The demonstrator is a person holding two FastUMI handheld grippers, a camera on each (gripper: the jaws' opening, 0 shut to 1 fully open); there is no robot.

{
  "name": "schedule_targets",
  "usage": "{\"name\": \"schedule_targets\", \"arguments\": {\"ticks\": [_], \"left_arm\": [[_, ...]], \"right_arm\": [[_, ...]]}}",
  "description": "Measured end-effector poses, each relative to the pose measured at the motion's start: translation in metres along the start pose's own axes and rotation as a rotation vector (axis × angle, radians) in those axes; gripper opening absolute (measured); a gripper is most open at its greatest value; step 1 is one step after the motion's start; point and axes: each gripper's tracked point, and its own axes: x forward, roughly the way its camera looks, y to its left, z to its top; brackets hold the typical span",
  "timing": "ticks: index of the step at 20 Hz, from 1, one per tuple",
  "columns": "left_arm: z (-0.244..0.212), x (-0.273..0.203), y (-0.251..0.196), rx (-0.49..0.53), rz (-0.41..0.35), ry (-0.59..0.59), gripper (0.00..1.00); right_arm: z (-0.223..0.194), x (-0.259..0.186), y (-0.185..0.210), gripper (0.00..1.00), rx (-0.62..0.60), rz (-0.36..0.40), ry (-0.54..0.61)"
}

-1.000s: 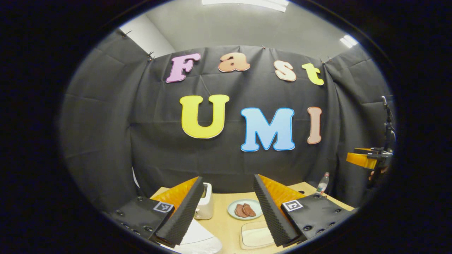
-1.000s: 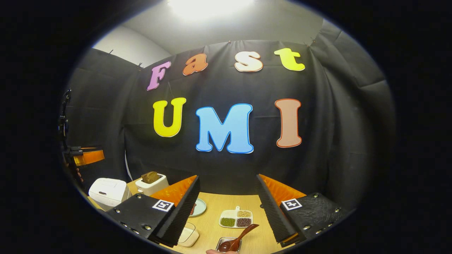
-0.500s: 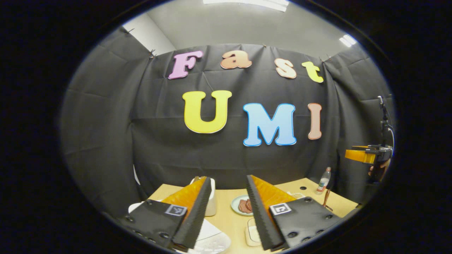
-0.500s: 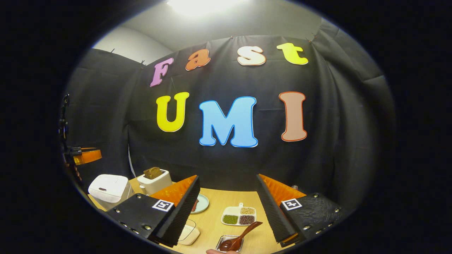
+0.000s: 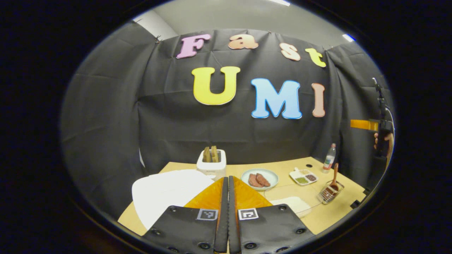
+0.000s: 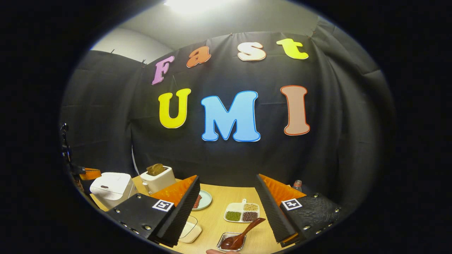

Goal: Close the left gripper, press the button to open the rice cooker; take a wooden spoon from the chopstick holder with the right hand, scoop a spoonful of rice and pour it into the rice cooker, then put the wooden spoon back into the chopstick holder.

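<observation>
Left gripper view has the left tool (image 5: 228, 215) with its fingers pressed together on nothing, held above the white rice cooker (image 5: 166, 192), whose closed lid lies just ahead and to its left. The button is not clear from here, so my worry is that a blind push lands on bare lid, slides off, or shoves the cooker along the table (image 5: 317, 215).

Right gripper view has the right tool (image 6: 227, 211) spread wide and empty above the chopstick holder (image 6: 229, 241), in which the wooden spoon (image 6: 242, 234) leans, handle pointing up toward its right finger; a careless grab could tip that small holder. Farther ahead, a divided dish (image 6: 242, 212) holds grains, a plate (image 5: 259, 179) two brown pieces, a toaster (image 6: 158, 178) bread.
</observation>
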Motion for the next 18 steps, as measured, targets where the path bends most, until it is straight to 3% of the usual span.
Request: {"name": "schedule_targets", "arguments": {"ticks": [2,5,8,13,15,16,17,18], "left_arm": [[-0.015,-0.002,0.019,-0.034,0.03,0.028,0.07],[-0.04,0.007,0.047,-0.094,0.069,0.085,0.11],[-0.058,0.013,0.056,-0.123,0.069,0.117,0.03],[-0.079,0.016,0.055,-0.129,0.053,0.143,0.12],[-0.085,0.011,0.052,-0.155,0.043,0.155,0.07],[-0.09,0.01,0.051,-0.159,0.039,0.166,0.12],[-0.091,0.007,0.05,-0.153,0.036,0.175,0.07],[-0.087,0.008,0.05,-0.143,0.039,0.177,0.11]], "right_arm": [[-0.002,0.0,0.001,0.96,0.006,0.006,0.0],[-0.003,0.0,0.0,0.96,0.003,0.004,0.0],[-0.005,-0.001,0.0,0.96,0.011,0.012,0.008],[-0.009,0.0,0.0,0.96,0.014,0.012,0.019],[-0.011,-0.001,0.0,0.96,0.016,0.013,0.031],[-0.011,-0.001,0.0,0.96,0.018,0.014,0.033],[-0.012,-0.003,0.001,0.96,0.022,0.017,0.034],[-0.01,-0.004,0.003,0.96,0.029,0.024,0.031]]}}
